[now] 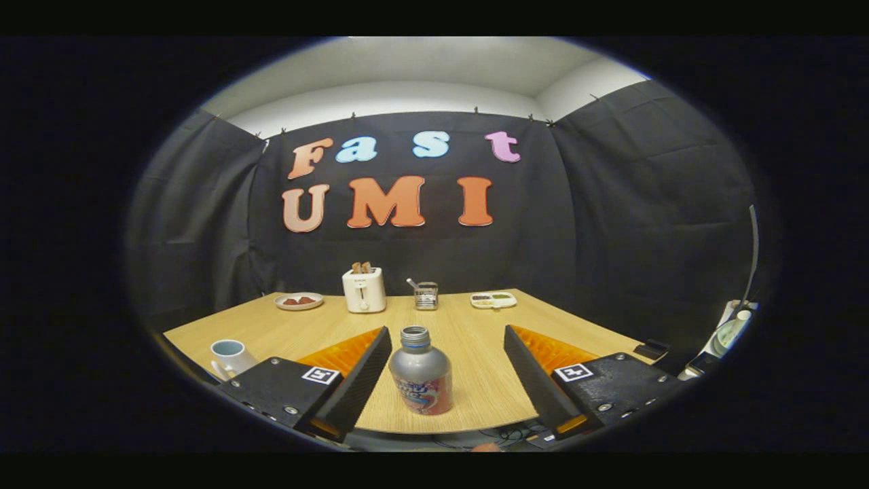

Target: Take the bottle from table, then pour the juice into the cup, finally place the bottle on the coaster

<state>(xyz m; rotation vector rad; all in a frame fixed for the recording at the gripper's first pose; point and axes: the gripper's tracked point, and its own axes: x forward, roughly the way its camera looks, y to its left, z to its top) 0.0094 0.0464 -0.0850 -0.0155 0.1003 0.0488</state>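
Note:
A small silver bottle (421, 373) with a coloured label and no cap stands upright on the wooden table (475, 339), near its front edge. My gripper (447, 343) is open, and the bottle stands between the two fingers, closer to the left finger (363, 370), with a gap on each side. A white cup (229, 356) with a pale blue inside sits on the table to the left, beyond the left finger's base.
Along the table's far edge stand a plate (299, 301) with brown pieces, a white toaster (364, 288) holding toast, a small metal rack (426, 295) and a white dish (493, 299) of food. Off the table's right side lie a dark object (652, 350) and some white items (730, 333).

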